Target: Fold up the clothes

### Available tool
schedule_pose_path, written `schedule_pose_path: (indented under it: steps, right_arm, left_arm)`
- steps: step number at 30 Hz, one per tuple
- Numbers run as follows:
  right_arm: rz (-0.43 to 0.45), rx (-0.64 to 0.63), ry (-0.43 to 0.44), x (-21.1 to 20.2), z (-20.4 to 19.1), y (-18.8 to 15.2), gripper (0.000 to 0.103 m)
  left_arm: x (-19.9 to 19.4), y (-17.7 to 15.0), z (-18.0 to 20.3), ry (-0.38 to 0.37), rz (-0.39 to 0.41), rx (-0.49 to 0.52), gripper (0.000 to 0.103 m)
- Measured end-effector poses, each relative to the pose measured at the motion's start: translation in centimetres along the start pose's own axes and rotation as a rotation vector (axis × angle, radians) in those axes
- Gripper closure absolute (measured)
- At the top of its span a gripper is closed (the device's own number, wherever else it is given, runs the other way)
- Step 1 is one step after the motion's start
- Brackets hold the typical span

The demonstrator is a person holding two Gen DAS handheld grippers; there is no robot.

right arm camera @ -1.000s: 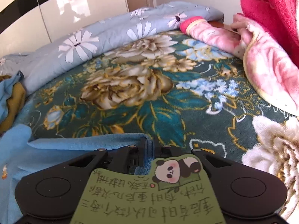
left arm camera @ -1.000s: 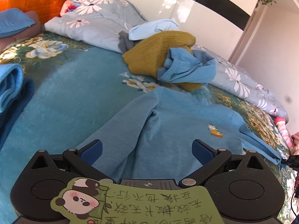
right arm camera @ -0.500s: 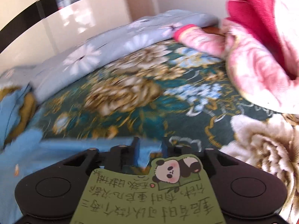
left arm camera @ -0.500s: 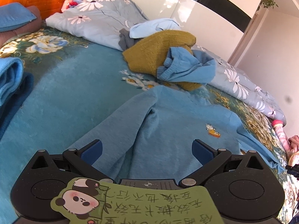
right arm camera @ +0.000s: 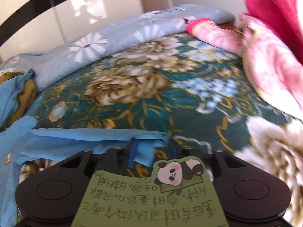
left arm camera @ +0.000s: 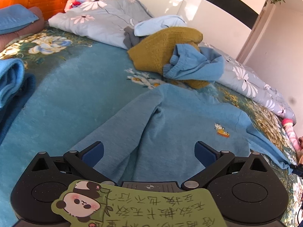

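Observation:
A light blue sweatshirt (left arm camera: 180,117) with a small cartoon patch lies spread flat on the bed. My left gripper (left arm camera: 149,151) hovers over its lower part, jaws wide open with nothing between them. One sleeve (right arm camera: 85,136) stretches out to the right across the floral bed cover. In the right wrist view its cuff (right arm camera: 144,151) hangs between the fingers of my right gripper (right arm camera: 152,149). Those jaws are opening, and a gap shows beside the cuff on the right, so the pads no longer pinch it.
A heap of a mustard sweater (left arm camera: 161,49), a blue garment (left arm camera: 191,64) and a pale blue one (left arm camera: 159,24) lies behind the sweatshirt. A grey daisy quilt (left arm camera: 98,22) lines the back, folded blue items (left arm camera: 9,79) lie at left, and a pink blanket (right arm camera: 265,56) lies at right.
My right gripper's jaws were shut on the sleeve cuff a second ago and have spread apart. The right view has shifted slightly and blurred. The left gripper stays open over the sweatshirt.

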State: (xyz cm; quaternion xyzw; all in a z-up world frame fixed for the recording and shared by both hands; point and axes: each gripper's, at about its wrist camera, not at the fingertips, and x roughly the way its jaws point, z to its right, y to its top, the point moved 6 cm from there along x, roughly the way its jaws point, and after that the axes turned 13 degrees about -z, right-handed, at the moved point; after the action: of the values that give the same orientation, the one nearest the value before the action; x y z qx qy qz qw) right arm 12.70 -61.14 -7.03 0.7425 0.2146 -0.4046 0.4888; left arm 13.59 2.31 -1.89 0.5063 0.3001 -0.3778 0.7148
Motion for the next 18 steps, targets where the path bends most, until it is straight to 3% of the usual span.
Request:
schedule_pose_path:
  steps: [3, 13, 18]
  right_arm:
    - [0.002, -0.027, 0.000, 0.7, -0.4, 1.0, 0.056]
    - [-0.006, 0.051, -0.032, 3.4, 1.2, 4.3, 0.056]
    - [-0.022, 0.083, -0.013, 2.7, 1.7, 2.6, 0.056]
  left_arm:
    - [0.7, -0.1, 0.2, 0.003, -0.014, -0.007, 0.000]
    - [1.8, -0.2, 0.6, 0.035, -0.031, 0.009, 0.000]
    - [1.9, -0.1, 0.8, 0.031, -0.027, 0.009, 0.000]
